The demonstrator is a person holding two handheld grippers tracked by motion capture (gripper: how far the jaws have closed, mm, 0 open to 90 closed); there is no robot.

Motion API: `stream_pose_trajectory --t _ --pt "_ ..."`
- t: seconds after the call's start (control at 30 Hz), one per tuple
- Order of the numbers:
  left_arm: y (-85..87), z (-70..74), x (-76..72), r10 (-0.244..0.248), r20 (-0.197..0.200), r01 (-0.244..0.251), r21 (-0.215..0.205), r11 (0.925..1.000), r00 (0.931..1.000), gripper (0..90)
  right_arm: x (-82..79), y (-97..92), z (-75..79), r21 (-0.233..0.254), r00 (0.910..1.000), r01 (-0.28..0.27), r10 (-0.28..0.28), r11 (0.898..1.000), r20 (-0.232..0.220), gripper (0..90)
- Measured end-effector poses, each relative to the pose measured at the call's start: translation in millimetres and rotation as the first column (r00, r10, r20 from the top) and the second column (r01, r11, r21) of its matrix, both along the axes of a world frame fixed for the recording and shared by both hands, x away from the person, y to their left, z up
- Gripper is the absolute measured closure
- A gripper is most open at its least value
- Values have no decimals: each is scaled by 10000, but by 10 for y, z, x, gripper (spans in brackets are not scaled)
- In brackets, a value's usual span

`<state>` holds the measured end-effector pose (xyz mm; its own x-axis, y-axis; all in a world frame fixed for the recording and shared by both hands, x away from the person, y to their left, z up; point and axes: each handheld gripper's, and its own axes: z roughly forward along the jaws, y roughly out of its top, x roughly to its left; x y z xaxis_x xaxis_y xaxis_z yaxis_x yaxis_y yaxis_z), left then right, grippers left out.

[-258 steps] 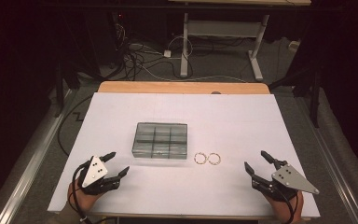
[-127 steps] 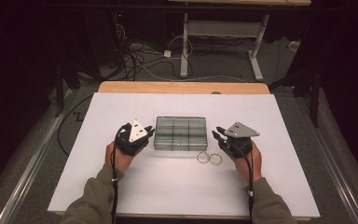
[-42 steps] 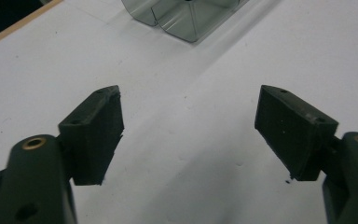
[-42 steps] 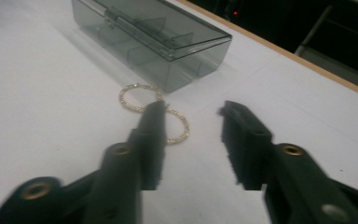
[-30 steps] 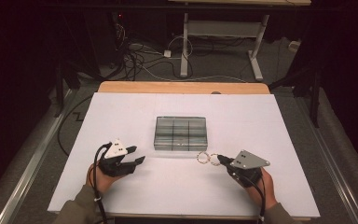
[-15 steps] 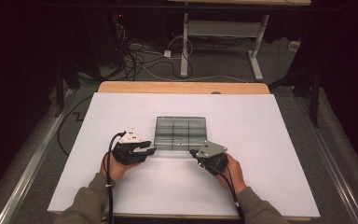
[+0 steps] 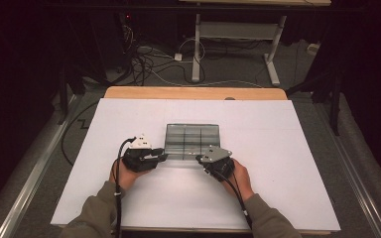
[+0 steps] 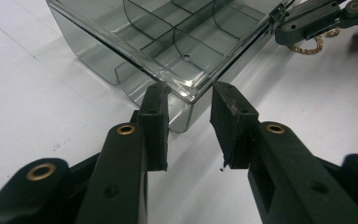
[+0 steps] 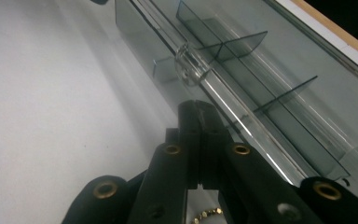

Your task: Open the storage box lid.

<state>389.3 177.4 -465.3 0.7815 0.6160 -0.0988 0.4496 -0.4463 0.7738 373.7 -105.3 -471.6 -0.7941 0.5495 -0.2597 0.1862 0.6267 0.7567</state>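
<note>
1. No brand, label or legible writing on any item.
2. Nearest the person, a sleeved forearm enters from each lower corner of the high view, at about 7 and 5 o'clock.
3. Left gripper (image 7: 161, 157): jaws apart, having just been closing; the near left corner of the box sits between the pads, which do not press on it in the left gripper view.
4. Right gripper (image 7: 199, 158): jaws together with nothing between them, tips at the front edge of the box by its small clear latch (image 9: 189, 65). A gold chain ring (image 8: 311, 45) lies on the sheet just beside this gripper.
5. Box (image 7: 192, 140): clear grey plastic with inner dividers, lid down, at table centre, about 12 o'clock from the hands. Long axis runs 9 to 3 o'clock; the latch side faces 6 o'clock.
6. Surface: white sheet (image 7: 278, 148) over a wooden table (image 7: 193, 92), whose far edge shows bare.
7. Room beyond, at 12 o'clock: dark, grey floor, loose cables (image 7: 149, 62), white desk legs (image 7: 196, 49).
</note>
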Motion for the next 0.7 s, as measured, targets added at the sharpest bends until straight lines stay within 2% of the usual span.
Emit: stream_pose_trajectory --t 0.3,0.7 --pt "-11 9 -7 17 104 -17 43 10000 9999 675 -15 68 23 141 9997 -4 0 9999 259 900" --pt "25 66 -22 138 517 -122 -310 9994 9986 683 -44 19 91 504 9990 103 -125 9987 431 900"
